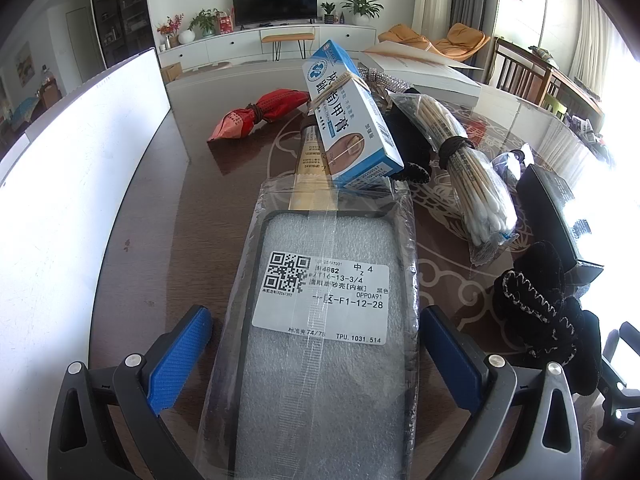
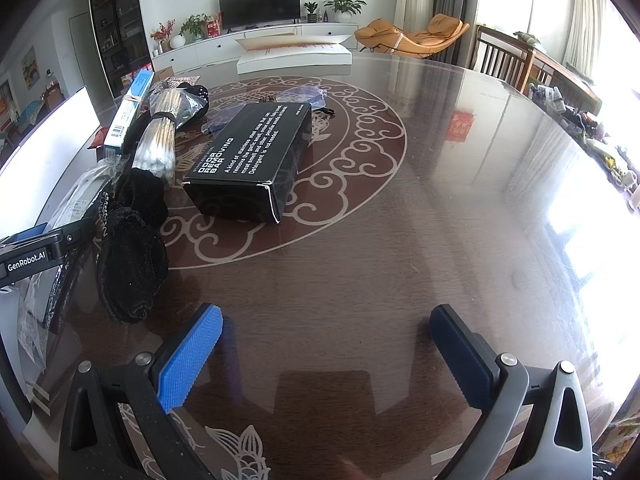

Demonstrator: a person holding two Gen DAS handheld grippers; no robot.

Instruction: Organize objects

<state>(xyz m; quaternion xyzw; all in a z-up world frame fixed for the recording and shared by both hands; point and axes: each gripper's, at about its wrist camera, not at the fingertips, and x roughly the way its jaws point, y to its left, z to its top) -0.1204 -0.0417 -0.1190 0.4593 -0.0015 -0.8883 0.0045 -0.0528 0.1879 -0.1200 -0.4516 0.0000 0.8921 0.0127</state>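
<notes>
The phone case [image 1: 320, 320], foam-padded in a crinkly clear bag, runs lengthwise away from the left claw [image 1: 316, 356], its near end cut off below and its far end under a blue-and-white box [image 1: 352, 120]. It lies on the glossy desk [image 2: 400, 260] between that claw's wide-open blue ribbed pads [image 1: 180, 356]; contact is unclear. The right claw [image 2: 326, 356] gapes wide, holding nothing

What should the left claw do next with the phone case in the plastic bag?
Probably close the left gripper on the bagged phone case. Its open jaws already stand on either side of the bag, with small gaps. The blue box leans near the case's far end, so lift slowly.
</notes>
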